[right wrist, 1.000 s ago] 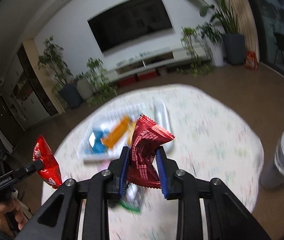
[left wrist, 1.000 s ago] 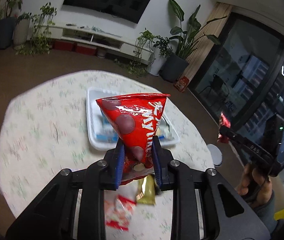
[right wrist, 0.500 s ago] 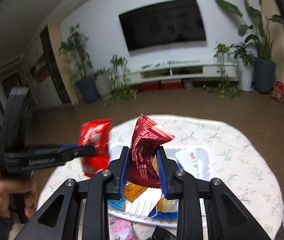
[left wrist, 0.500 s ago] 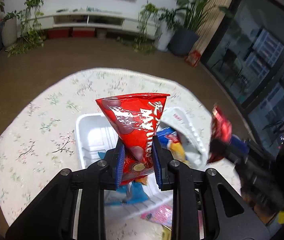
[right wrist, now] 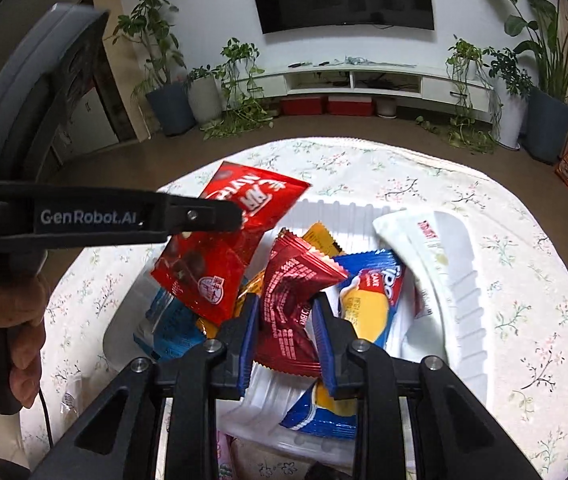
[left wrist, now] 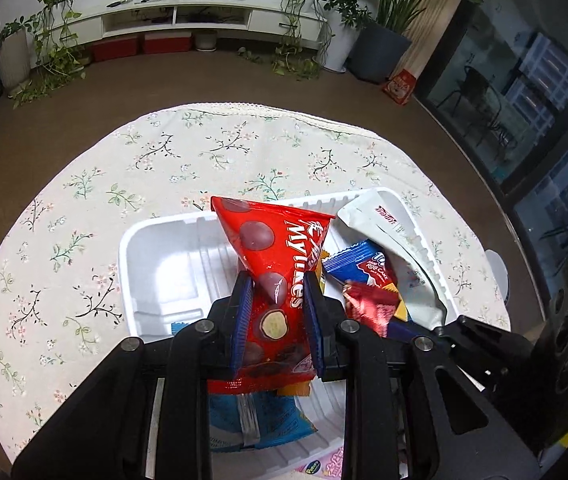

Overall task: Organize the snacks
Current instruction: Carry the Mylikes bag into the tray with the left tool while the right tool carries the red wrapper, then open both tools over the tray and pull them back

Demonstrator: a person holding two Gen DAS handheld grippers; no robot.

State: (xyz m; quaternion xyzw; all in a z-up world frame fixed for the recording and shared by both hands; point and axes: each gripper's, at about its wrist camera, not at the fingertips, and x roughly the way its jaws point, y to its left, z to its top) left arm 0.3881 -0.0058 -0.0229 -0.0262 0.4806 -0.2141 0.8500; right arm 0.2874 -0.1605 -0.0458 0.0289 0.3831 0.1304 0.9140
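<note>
Over the white ribbed plastic tray [left wrist: 156, 248], the left gripper [left wrist: 276, 312] pinches a glossy bright-red chocolate-ball bag [left wrist: 280, 256], while the right gripper [right wrist: 285, 340] clamps a crinkled dark-red foil packet [right wrist: 295, 292]. Best to lower each toward bare tray floor ahead before easing the jaws apart, so neither slides off the blue roll-cake wrapper [right wrist: 367, 292] just right.

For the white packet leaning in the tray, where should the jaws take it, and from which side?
Grip the white packet by its upper end, coming from above. That end rests propped against the white tray wall, free of the blue roll-cake packet that covers its lower part.
</note>
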